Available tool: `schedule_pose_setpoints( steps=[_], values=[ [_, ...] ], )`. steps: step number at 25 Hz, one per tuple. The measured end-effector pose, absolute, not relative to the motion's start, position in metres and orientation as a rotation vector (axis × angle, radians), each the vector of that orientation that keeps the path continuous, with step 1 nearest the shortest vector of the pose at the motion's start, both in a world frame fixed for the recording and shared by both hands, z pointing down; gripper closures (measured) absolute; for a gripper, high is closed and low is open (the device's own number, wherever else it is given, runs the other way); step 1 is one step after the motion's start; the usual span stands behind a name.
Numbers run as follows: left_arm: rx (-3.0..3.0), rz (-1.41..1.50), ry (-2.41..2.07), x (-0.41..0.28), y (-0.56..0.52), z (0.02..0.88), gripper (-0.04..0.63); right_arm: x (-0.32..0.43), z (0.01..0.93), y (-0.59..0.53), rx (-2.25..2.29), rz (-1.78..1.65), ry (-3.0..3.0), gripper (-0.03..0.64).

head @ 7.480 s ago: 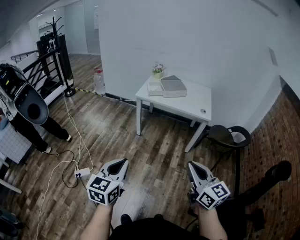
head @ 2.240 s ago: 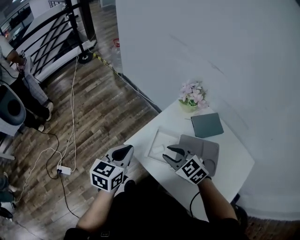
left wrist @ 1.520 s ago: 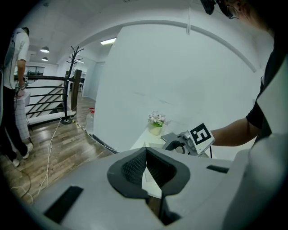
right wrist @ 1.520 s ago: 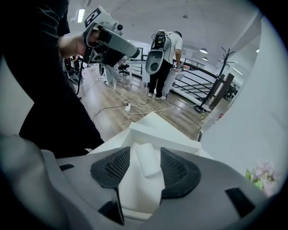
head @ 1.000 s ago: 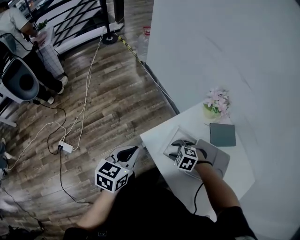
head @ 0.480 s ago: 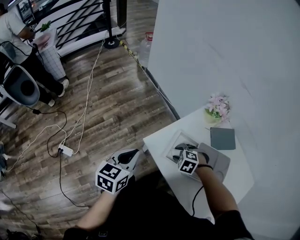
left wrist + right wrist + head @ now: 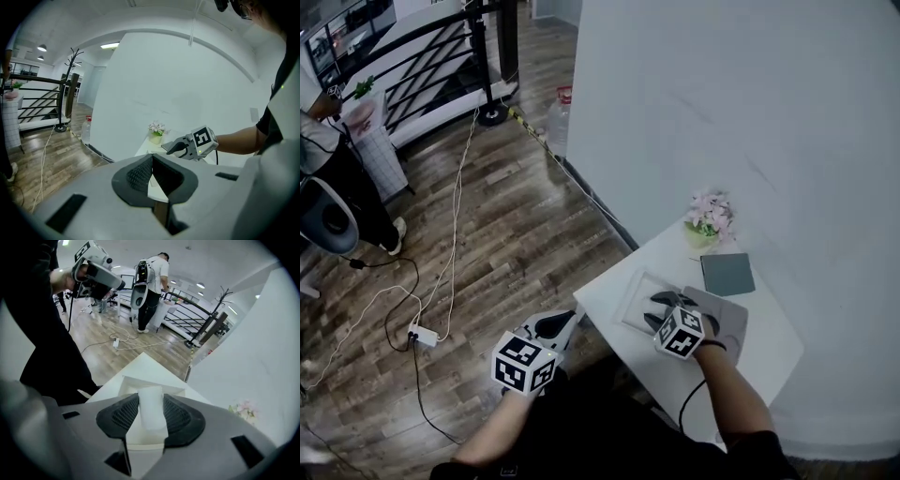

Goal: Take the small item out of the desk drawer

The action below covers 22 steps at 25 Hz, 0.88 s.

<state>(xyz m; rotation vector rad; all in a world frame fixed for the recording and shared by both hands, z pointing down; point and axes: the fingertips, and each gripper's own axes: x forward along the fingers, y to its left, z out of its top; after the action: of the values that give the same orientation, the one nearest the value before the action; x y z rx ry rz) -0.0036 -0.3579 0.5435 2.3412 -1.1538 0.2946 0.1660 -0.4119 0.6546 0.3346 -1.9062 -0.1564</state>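
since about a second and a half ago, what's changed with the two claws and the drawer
The right claw has just been closing on the small white item that lay between its wide-open jaws in the open drawer. It now grips the item and has lifted it a little. The left claw stays shut and empty, off the desk. The drawer is still open.

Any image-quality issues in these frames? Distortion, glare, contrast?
Head view: sharp, evenly lit, no glare. Left gripper view: heavy fisheye, black corners, left tongs shut and dark. Right gripper view: same fisheye; the white item in the right tongs, which have just been closing on it, barely separates from the white tray.
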Motion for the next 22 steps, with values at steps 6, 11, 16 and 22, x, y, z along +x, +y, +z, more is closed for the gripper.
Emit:
schedule_pose_setpoints(
  steps=[6,11,16,22],
  values=[
    [2.418,0.296,-1.071,0.005,-0.363,0.534,0.586,0.167,0.607,-0.414,0.606,-0.114,-2.027,0.456],
    [2.476,0.305,-0.959,0.015,-0.356,0.535,0.584,0.173,0.574,-0.400,0.824,0.016,-2.129,0.456],
    [2.540,0.331,-0.840,0.028,-0.354,0.536,0.584,0.166,0.518,-0.391,1.057,0.225,-2.363,0.457],
    [2.610,0.310,-0.849,0.030,-0.365,0.507,0.585,0.176,0.463,-0.370,1.173,0.186,-2.493,0.458]
  ],
)
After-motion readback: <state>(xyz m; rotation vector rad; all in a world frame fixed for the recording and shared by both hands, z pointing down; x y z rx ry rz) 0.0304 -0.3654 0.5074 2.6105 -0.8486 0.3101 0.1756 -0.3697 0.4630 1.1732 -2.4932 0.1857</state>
